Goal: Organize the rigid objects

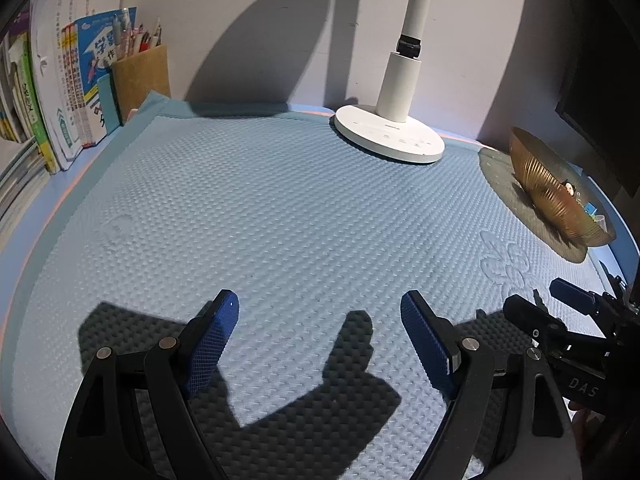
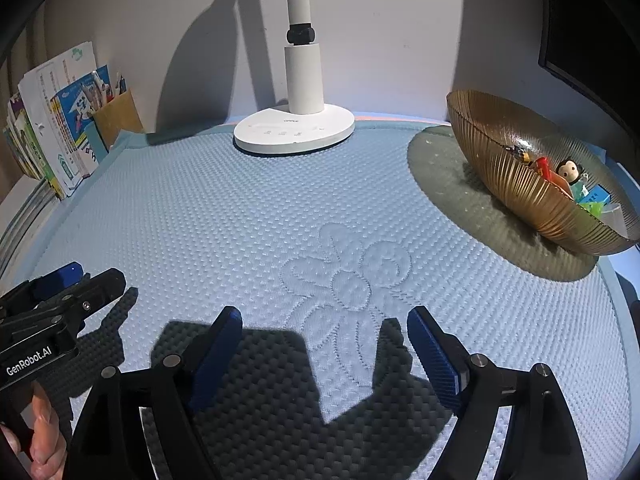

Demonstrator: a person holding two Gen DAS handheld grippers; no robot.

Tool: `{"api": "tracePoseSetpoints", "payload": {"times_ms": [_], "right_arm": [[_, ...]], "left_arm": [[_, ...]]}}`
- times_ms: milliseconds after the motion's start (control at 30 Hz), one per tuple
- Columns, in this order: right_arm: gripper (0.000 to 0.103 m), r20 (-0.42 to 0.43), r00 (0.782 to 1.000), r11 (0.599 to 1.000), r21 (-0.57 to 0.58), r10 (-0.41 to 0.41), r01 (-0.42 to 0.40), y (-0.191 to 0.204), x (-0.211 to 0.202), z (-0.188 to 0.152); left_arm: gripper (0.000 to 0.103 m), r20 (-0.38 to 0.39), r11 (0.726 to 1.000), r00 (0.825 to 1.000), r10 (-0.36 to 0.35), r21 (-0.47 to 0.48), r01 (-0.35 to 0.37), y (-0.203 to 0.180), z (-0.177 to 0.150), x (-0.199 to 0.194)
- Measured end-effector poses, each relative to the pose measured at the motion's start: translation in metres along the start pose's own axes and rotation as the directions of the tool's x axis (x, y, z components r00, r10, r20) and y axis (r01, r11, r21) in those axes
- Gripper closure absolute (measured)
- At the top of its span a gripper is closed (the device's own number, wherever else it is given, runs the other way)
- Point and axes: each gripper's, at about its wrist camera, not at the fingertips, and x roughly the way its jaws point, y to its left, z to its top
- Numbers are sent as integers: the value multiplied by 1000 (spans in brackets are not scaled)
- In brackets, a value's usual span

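Blue mat (image 2: 240, 216) under both my grippers, jaws spread, nothing held.
My left gripper (image 1: 320, 320) and right gripper (image 2: 324, 332) hover low over the mat, side by side. Toys (image 2: 568, 176) sit in the gold bowl (image 2: 512, 184) at far right of the mat, well apart from both. Lamp (image 2: 296, 128) at back, books (image 1: 60, 80) and pen holder (image 1: 140, 76) at far left.

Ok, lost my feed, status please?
Left gripper open, empty. Right gripper open, empty. Toys in gold bowl. Nothing in the way.
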Motion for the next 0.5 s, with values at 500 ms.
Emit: {"api": "tracePoseSetpoints", "payload": {"times_ms": [500], "right_arm": [[19, 0, 1000, 1000, 21, 12, -12, 5, -3, -2]], "left_arm": [[19, 12, 1000, 1000, 28, 13, -29, -3, -1, -1]]}}
